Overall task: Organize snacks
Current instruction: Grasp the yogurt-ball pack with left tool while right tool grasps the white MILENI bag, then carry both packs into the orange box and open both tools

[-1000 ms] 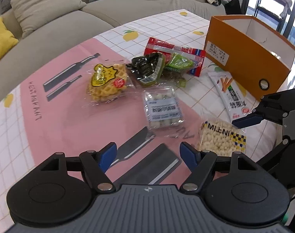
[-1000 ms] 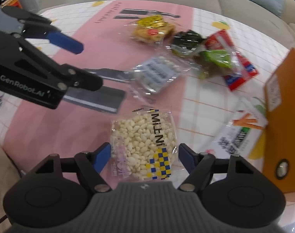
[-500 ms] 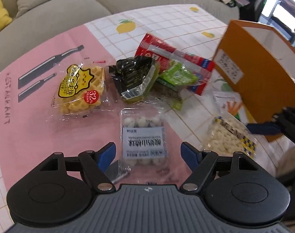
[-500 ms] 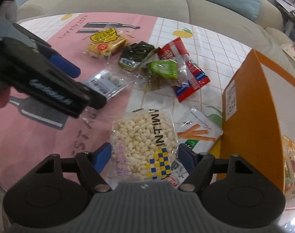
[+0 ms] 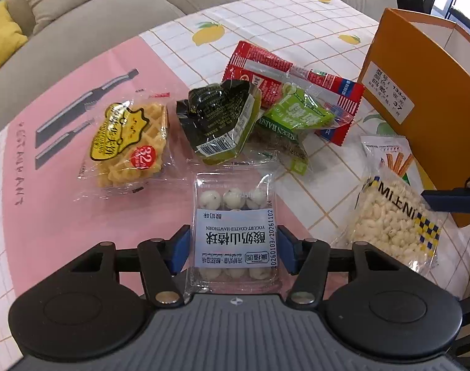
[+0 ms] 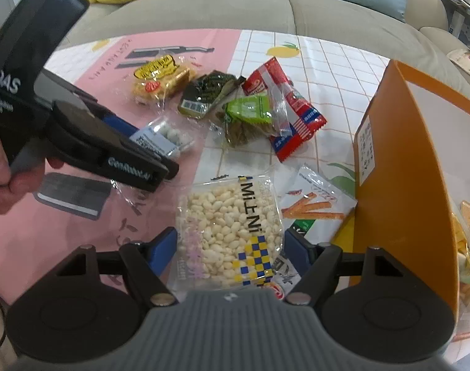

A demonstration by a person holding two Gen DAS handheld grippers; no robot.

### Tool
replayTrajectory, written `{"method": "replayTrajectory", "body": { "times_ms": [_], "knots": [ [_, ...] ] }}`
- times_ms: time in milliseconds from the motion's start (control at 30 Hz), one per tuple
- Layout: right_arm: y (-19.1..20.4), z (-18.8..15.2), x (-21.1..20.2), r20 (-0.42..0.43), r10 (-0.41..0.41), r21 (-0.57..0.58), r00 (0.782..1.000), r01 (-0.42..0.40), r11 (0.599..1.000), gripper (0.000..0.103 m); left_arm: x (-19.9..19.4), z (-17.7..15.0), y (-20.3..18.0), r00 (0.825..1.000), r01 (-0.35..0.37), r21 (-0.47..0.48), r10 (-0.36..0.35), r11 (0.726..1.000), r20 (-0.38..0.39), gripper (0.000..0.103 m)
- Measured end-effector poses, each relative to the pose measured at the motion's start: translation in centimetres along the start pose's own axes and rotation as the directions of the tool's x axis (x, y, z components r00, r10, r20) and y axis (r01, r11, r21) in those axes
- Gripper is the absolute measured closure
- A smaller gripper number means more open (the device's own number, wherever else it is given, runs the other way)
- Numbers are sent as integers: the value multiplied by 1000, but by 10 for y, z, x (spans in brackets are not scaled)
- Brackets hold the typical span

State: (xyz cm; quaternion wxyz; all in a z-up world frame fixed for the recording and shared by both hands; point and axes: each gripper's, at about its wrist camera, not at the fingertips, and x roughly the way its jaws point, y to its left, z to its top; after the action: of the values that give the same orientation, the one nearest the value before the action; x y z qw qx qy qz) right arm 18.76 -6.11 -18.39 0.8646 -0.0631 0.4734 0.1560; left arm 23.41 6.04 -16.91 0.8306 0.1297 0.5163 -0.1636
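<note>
My left gripper [image 5: 235,249] is open, its blue pads on either side of a clear pack of yogurt-coated hawthorn balls [image 5: 235,225] lying on the table; this pack also shows in the right wrist view [image 6: 167,137]. My right gripper [image 6: 228,247] is open astride a MILENI bag of puffed grains [image 6: 228,232], which also shows in the left wrist view [image 5: 395,219]. Whether the pads touch either pack I cannot tell. An orange box [image 6: 404,160] stands at the right with snacks inside.
On the tablecloth lie a waffle pack [image 5: 129,142], a dark green pack [image 5: 219,120], a green raisin bag [image 5: 293,120], a red packet [image 5: 290,74] and a stick-snack bag [image 6: 315,207] by the box. A sofa [image 5: 80,15] runs behind the table.
My left gripper has moved forward and down over the hawthorn pack, which now lies between its pads. My right gripper has stayed over the MILENI bag while its view swung toward the orange box.
</note>
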Motion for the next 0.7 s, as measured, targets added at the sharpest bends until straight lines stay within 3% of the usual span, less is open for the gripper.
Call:
{"method": "replayTrajectory", "body": {
  "times_ms": [400,700],
  "knots": [
    [-13,6,-67,112,65,16,992,-68,998,30,-82,14,-22,997,-28,-35,31,999,73,38],
    [-59,12,-140,224,38,53,974,-51,997,30,-146,46,-73,987,41,11,-42,999,156,38]
  ]
}}
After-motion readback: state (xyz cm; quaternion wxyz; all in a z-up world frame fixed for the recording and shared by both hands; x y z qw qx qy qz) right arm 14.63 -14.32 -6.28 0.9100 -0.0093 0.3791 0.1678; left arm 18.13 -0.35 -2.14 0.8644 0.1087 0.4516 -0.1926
